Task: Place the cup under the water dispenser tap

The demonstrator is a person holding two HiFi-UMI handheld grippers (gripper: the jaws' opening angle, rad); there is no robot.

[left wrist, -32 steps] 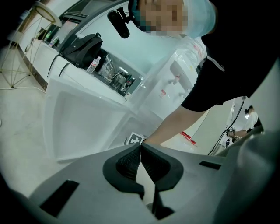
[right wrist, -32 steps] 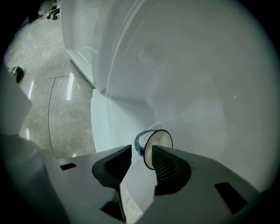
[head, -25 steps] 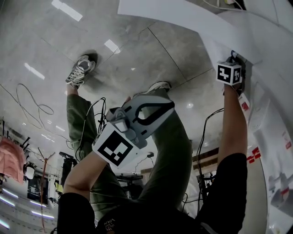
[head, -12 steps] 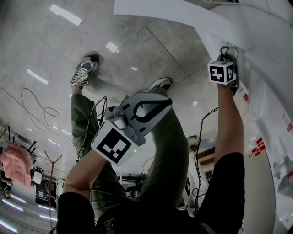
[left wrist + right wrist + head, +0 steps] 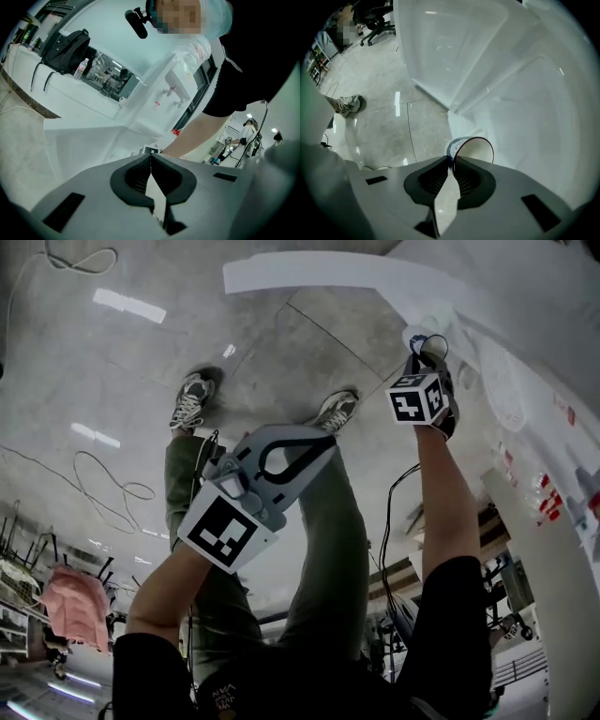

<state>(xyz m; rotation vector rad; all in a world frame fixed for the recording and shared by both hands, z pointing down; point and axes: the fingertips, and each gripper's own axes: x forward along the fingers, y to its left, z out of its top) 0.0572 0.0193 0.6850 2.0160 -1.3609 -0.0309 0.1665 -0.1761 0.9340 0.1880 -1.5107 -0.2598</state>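
Though tilted, cup (image 5: 475,151) rim between jaws

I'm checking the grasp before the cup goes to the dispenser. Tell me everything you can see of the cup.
The cup looks like a paper one: plain white inside, with a thin dark rim and a pale outer wall bearing a faint bluish pattern. It seems empty. It hangs tilted, its mouth turned partly towards the right gripper view's camera. The right tool, whose jaws have just been closing, pinches its wall at the rim between the jaw tips. Nothing else is seen touching it.
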